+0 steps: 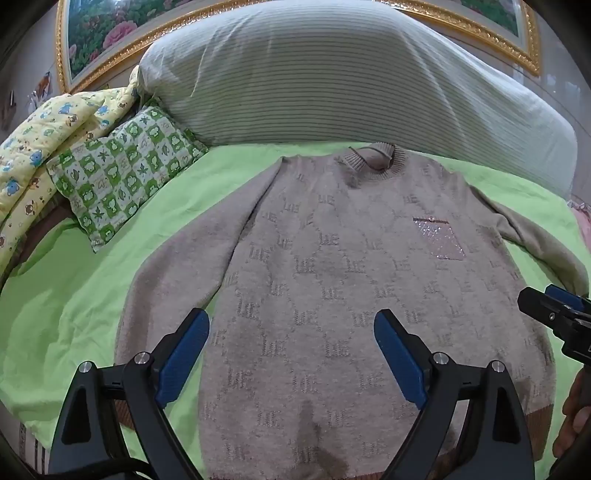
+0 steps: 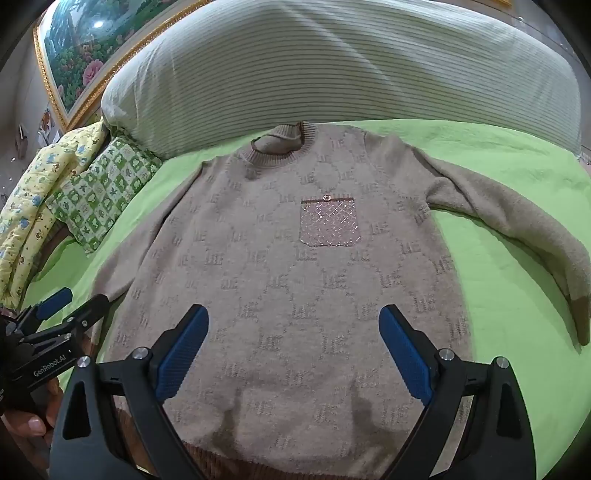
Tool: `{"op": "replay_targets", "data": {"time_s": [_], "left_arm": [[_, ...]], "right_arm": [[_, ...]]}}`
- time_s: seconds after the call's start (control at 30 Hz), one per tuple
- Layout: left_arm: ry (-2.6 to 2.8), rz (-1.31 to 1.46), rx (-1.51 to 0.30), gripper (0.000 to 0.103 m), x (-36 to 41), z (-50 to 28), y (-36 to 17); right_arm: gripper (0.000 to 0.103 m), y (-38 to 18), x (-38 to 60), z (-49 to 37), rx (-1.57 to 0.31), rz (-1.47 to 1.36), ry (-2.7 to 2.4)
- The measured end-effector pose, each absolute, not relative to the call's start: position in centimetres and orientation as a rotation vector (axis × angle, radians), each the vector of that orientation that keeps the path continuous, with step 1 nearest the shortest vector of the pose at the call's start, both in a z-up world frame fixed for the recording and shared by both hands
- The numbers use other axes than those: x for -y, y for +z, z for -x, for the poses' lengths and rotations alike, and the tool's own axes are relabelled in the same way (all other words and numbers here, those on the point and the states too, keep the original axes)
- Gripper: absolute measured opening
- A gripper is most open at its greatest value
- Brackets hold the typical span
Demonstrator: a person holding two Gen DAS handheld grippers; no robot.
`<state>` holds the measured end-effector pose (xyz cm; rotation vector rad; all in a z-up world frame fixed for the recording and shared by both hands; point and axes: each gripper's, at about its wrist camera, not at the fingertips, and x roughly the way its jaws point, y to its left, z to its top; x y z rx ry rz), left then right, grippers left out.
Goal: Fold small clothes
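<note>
Left wrist view: we see the left gripper [image 1: 291,354] at the bottom of the frame with its blue-padded fingers [image 1: 183,360] spread wide and nothing between them; they hover over the lower body of a beige knitted sweater [image 1: 332,280]. The sweater lies flat and face up on a bed with a light green sheet [image 1: 74,295], filling the middle of the frame, its ribbed collar [image 1: 373,160] toward the top and its brown hem toward the bottom edge. A sparkly pocket [image 1: 439,238] sits on the chest, right of centre. One sleeve runs down along the body at the left side of the frame, the other bends off toward the right edge. At the right edge we see part of the right gripper [image 1: 561,314], with a hand [image 1: 572,417] below it.

In the right wrist view the right gripper [image 2: 293,350] is likewise released, its fingers [image 2: 406,354] wide apart and empty above the sweater [image 2: 295,277]. Here the sleeve [image 2: 517,236] at the right of the frame lies spread out on the sheet [image 2: 498,295], curving down to a brown cuff. The left gripper [image 2: 70,310] shows at the lower left, its fingers apart.

Behind the collar, across the top of both frames, lies a large striped pillow [image 1: 351,74]. At the upper left we see a small green-and-white checked pillow [image 1: 122,173], a yellow printed quilt [image 1: 48,136] beside it, and a gold-framed flower painting [image 1: 99,33] on the wall.
</note>
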<state>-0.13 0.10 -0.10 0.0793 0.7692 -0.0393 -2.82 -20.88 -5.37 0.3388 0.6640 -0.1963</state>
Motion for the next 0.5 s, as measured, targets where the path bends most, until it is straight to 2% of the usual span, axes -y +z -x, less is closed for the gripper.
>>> {"op": "replay_targets", "data": {"time_s": [0.5], "left_arm": [[-0.014,-0.094,-0.773,0.092,0.31,-0.17,-0.62]], "right_arm": [[0.093,-5.33,20.77,2.84,-0.67,-0.344,-0.192]]}}
